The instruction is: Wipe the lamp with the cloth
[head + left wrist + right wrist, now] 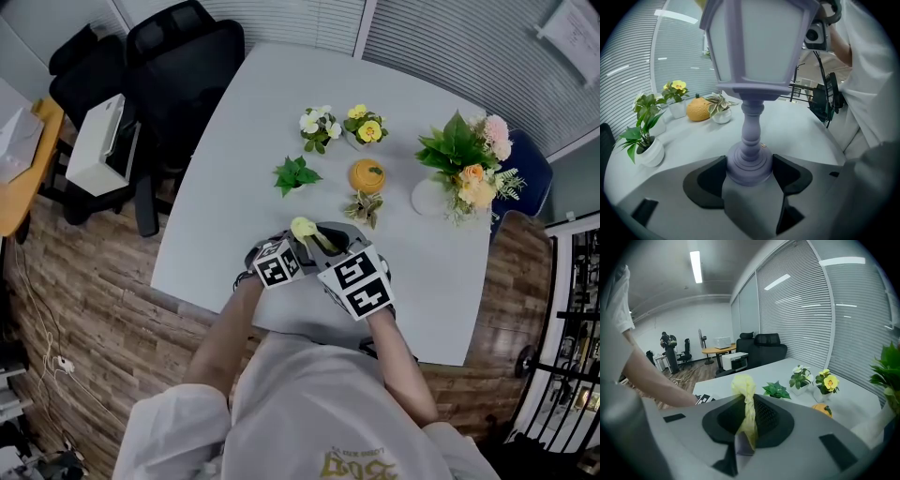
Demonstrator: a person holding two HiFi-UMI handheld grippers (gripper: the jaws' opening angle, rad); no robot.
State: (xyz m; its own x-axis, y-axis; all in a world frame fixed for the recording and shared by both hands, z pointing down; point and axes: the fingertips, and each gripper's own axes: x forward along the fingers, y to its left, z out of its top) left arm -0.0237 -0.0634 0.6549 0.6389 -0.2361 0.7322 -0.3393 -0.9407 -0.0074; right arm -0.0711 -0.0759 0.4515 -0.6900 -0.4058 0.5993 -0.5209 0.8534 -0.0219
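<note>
The pale lavender lantern-style lamp (751,70) stands upright on the white table (244,141) near its front edge. My left gripper (750,169) is shut on the lamp's round base, one black pad on each side of it. In the head view the lamp (336,235) shows grey between my left gripper (281,259) and my right gripper (354,274). The yellow cloth (747,404) is twisted into a strip, and my right gripper (746,427) is shut on it. The cloth's loose end (302,228) rests against the lamp's top.
Beyond the lamp stand a white-flower pot (319,127), a yellow-flower pot (366,127), a leafy green plant (296,174), an orange gourd (367,175), a small variegated plant (364,208) and a bouquet (469,167). Black chairs (178,56) stand at the table's far left.
</note>
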